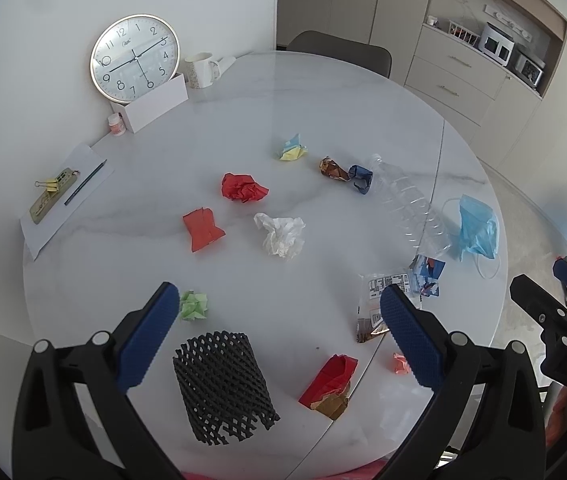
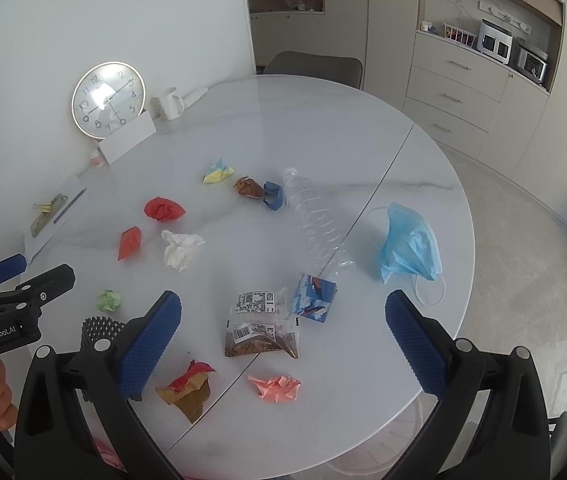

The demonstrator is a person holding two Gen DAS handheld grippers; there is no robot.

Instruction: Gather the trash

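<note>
Trash lies scattered on a round white marble table (image 1: 323,92) (image 2: 323,120). Near me sit a black foam net sleeve (image 1: 223,384), a red-and-brown wrapper (image 1: 329,384) (image 2: 187,390), a green paper ball (image 1: 193,306) (image 2: 109,301), a snack packet (image 2: 261,326) and a pink paper ball (image 2: 277,388). Farther off are white tissue (image 1: 281,234) (image 2: 181,250), red paper (image 1: 243,188), a clear bottle (image 1: 407,200) (image 2: 315,216) and a blue face mask (image 1: 477,230) (image 2: 409,250). My left gripper (image 1: 277,332) hangs open above the net sleeve. My right gripper (image 2: 283,340) is open over the snack packet. Neither holds anything.
A wall clock (image 1: 135,58) leans on a white box (image 1: 159,104) at the back left, beside a mug (image 1: 201,70). Paper with a pen and binder clips (image 1: 63,192) lies at the left edge. A chair (image 1: 339,50) stands behind the table. Cabinets (image 1: 455,68) line the right wall.
</note>
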